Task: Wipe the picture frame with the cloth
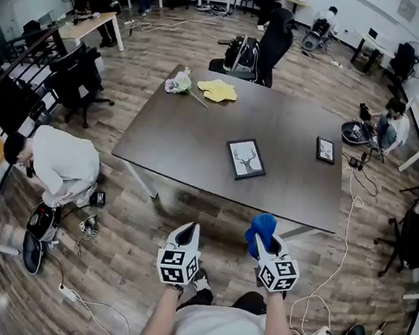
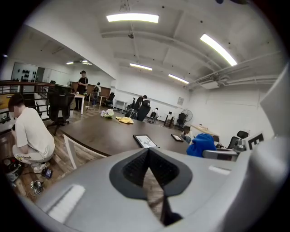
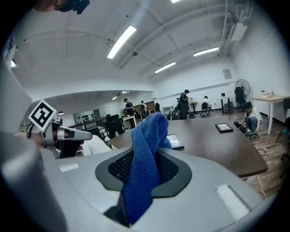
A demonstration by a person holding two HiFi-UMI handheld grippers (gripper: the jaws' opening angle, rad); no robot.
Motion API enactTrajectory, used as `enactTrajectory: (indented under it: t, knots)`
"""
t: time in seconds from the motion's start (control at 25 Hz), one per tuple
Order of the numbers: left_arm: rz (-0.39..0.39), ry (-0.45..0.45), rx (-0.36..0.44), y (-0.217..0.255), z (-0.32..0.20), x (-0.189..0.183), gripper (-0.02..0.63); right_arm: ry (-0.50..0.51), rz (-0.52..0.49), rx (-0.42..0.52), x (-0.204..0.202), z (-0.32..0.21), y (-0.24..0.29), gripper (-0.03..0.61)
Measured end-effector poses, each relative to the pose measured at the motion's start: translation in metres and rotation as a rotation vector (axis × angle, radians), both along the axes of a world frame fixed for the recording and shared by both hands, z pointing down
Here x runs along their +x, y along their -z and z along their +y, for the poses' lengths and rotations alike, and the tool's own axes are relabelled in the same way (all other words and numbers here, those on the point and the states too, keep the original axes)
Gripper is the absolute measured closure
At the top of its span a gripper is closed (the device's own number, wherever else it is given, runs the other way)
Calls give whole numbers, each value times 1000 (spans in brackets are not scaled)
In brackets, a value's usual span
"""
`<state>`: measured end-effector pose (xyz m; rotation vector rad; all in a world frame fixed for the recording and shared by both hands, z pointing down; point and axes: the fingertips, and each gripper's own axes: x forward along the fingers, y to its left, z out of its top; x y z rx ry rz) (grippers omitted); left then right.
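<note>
A dark picture frame [image 1: 245, 159] with a deer drawing lies flat on the brown table [image 1: 190, 135], near its front edge; it also shows in the left gripper view as the picture frame [image 2: 145, 141] and partly behind the cloth in the right gripper view. My right gripper [image 1: 263, 244] is shut on a blue cloth [image 1: 260, 229], which bunches up above the jaws as the blue cloth [image 3: 147, 158]. My left gripper [image 1: 186, 234] is shut and holds nothing. Both hang over the wood floor, short of the table's front edge.
A second small frame [image 1: 325, 149] lies at the table's right. A yellow cloth [image 1: 217, 90] and a flower bunch [image 1: 179, 84] lie at its far end. A person in white [image 1: 57, 163] crouches left of the table. Cables [image 1: 331, 280] trail on the floor at right. Office chairs stand around.
</note>
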<state>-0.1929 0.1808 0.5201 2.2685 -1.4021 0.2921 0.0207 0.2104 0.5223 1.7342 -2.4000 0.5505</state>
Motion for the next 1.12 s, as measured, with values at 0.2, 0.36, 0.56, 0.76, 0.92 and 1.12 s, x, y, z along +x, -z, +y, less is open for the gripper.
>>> enactTrajectory:
  t: [0.2, 0.36, 0.56, 0.76, 0.92, 1.12]
  knots:
    - [12, -31, 0, -3, -33, 0, 561, -83, 36, 4, 35, -23, 5, 480]
    - [1, -52, -32, -13, -47, 8, 561, -122, 37, -4, 58, -39, 1, 480]
    - [-21, -6, -60, -22, -81, 7, 561, -103, 11, -26, 72, -87, -12, 480]
    - [-46, 28, -67, -25, -135, 33, 561, -11, 27, -18, 87, -163, -15, 480]
    - [-75, 20, -75, -32, -185, 70, 561, 67, 45, -36, 103, -221, -27, 480]
    - [-85, 31, -119, -49, -244, 115, 561, 158, 50, -79, 117, -285, -41, 480]
